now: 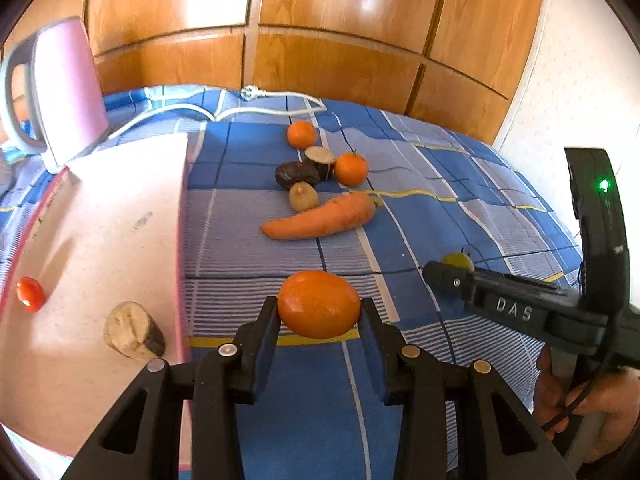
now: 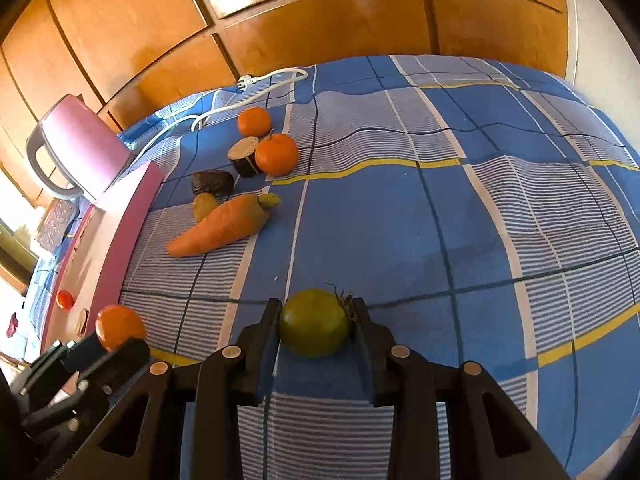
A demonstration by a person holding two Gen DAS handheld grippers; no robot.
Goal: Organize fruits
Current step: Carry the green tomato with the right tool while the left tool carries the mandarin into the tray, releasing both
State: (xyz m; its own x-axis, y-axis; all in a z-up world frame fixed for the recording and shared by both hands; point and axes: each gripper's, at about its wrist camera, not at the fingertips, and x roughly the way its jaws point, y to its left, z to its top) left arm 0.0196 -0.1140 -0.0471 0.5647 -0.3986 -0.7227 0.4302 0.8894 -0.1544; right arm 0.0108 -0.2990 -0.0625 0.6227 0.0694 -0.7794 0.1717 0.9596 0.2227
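While both grippers are loaded, the work is at the carrying step. The left gripper [image 1: 319,310] is closed around an orange fruit [image 1: 319,305], with its 2 fingers pressing the fruit on its left and right sides. It seems to be lifted a little above the blue checked cloth [image 1: 420,184], just beside the wall of the pink tray [image 1: 182,216]. The right gripper [image 2: 314,322] is closed in the same way on a green tomato [image 2: 313,323], whose stem [image 2: 343,296] lies against the right finger; I cannot tell if it rests on the cloth or hangs above it.

Inside the tray there are already a small red tomato [image 1: 30,293] and a cut piece with pale flesh [image 1: 134,336]. Farther on the cloth, well apart from both grippers, lie a carrot [image 1: 320,218], 2 mandarins [image 1: 302,134] [image 1: 351,169], a dark fruit [image 1: 297,174], a small brownish fruit [image 1: 303,196] and another cut piece [image 1: 320,160]. A pink kettle [image 1: 60,92] stands behind the tray.

To do this step well, I think the left gripper should rise enough so the orange fruit passes over the tray wall, then go down low before opening, because a round fruit rolls easily. The grip on the tomato should stay gentle, since its skin can be bruised.
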